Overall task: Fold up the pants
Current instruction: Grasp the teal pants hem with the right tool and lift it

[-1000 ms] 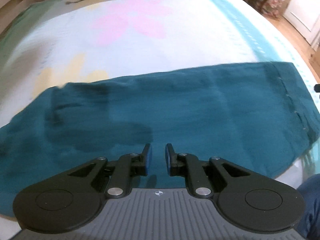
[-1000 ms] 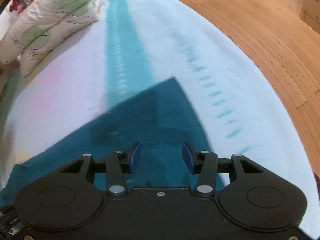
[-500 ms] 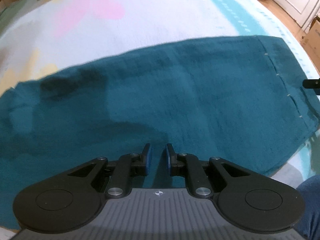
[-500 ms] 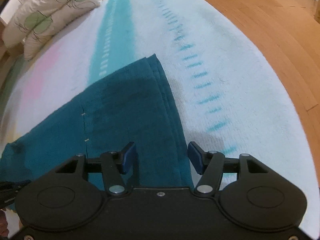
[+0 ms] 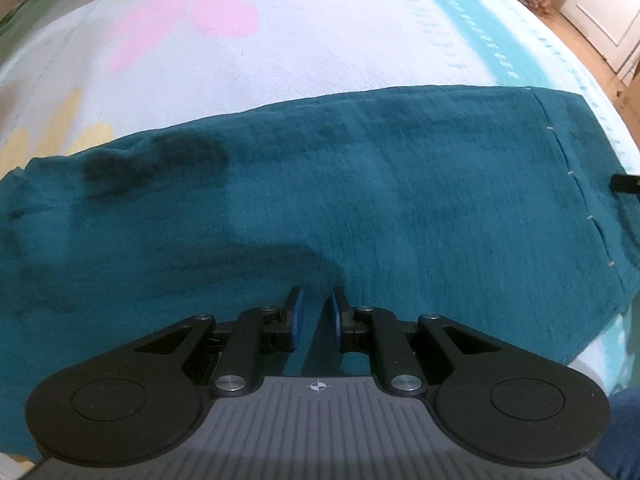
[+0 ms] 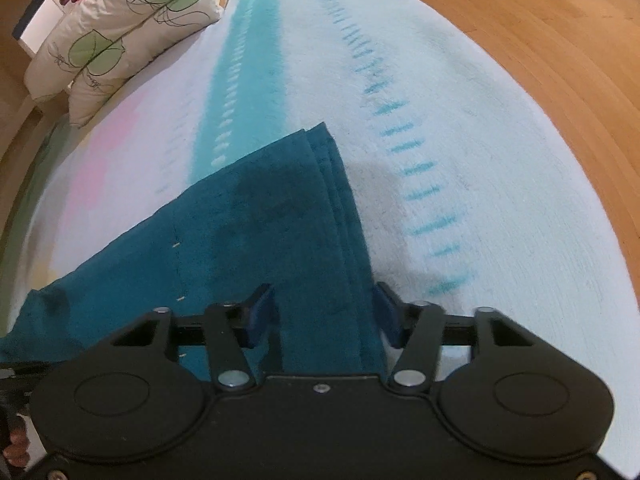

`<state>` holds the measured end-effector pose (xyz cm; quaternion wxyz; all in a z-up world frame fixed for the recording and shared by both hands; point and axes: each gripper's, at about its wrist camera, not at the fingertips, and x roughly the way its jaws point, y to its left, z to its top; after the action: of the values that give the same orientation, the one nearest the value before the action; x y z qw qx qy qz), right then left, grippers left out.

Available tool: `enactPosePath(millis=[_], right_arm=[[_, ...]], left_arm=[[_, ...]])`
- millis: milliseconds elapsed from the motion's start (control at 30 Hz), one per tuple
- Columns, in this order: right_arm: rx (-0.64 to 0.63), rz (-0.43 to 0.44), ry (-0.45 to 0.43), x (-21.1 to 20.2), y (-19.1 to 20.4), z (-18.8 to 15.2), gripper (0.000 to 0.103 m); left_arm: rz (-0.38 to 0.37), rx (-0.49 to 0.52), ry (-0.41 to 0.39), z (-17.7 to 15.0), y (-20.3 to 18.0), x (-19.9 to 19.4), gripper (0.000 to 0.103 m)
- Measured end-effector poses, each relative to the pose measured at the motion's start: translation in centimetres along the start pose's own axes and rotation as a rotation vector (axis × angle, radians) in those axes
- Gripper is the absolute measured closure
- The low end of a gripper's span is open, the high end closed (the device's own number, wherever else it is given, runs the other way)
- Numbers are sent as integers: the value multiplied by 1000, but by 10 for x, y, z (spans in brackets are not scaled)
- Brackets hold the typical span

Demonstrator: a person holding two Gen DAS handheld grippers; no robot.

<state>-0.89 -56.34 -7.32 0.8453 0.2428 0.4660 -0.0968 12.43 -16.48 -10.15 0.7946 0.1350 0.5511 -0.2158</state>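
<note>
The pants [image 5: 360, 184] are teal, of a soft, slightly fuzzy knit, lying flat in a long folded band across the bed [image 5: 320, 40]. In the left wrist view the band runs from the left edge to the right, with dim shadows on its nap; a seam [image 5: 576, 184] with small pale stitches curves down near its right end. The left gripper [image 5: 316, 312] is black with blue pads, its jaws nearly together with a narrow gap, hanging over the near part of the cloth; whether the tips touch the fabric cannot be told. At the right edge a small black tip [image 5: 624, 182] sits over the pants.

The bed cover is a pale, plush blanket with pink [image 5: 200, 20] and yellow [image 5: 52, 136] blotches and a turquoise stripe [image 5: 460, 12] with short dashes.

In the right wrist view two cream pillows [image 6: 120, 40] with green leaf outlines lie at the far left. The pants' end shows stacked layered edges [image 6: 340, 208] coming to a corner. The right gripper [image 6: 326, 312] has its jaws spread and closing, with the layered edge between them; the pads are not pressing it. To the right, a row of turquoise dashes [image 6: 416, 168] crosses the blanket, then a glossy wooden plank floor [image 6: 560, 60]

No writing can be read
</note>
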Motion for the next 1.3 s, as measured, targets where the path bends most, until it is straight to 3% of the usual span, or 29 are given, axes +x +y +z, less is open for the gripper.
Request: enactPosePath(millis=[100,267,433,633,800,1033,1300], right_arm=[[54,54,17,0,-7,1,89],[70,78,3,-10,0,2,90],[47,114,-27,-31,17,10,90],[42,136,-38,-45,38,20,90],[30,143,-50,-53,58,25,90],[-32,169,-62,-76,111,29,90],[-124,356,-29,-69,240,15,90]], left_arm=[[-6,-5,0,0,3,-3,88],[-56,2,-3,19,8,-12,88],[-54,18,-51,59,2,-12,88],[-27,33,-17,89,-7,16,88],[-13,58,-45,87,-10,8,88],[27,8,-110,66,38,-40,88],[90,-77,-122,0,123,-87,88]])
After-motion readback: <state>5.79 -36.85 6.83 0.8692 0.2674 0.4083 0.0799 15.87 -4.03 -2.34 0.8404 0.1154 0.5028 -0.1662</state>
